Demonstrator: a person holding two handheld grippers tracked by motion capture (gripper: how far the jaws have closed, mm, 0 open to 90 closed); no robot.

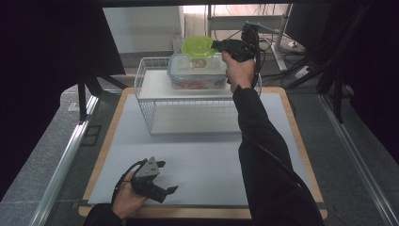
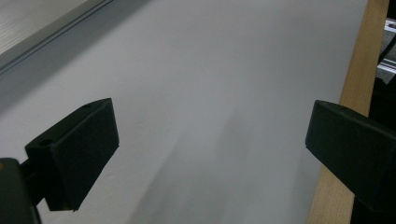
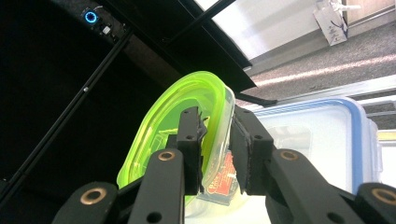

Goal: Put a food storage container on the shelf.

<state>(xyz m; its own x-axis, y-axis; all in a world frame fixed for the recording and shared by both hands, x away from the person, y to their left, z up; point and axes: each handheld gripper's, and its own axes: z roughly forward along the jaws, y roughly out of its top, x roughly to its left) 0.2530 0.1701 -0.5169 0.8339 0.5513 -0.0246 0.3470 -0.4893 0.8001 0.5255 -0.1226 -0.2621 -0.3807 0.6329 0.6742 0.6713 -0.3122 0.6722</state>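
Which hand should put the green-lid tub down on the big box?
Right. Its tongs grip the green-lid tub right above the big box. The left tongs sit open, far off on the mat.

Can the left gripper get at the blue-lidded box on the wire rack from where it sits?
Probably yes. The left gripper rests open at the table's near edge, bare mat ahead. The blue-lidded box sits on the wire rack, but the right gripper with the green-lidded container crowds it.

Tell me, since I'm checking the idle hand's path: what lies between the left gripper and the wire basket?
Nothing: in the high view, only bare grey mat stretches from the left gripper to the wire basket.
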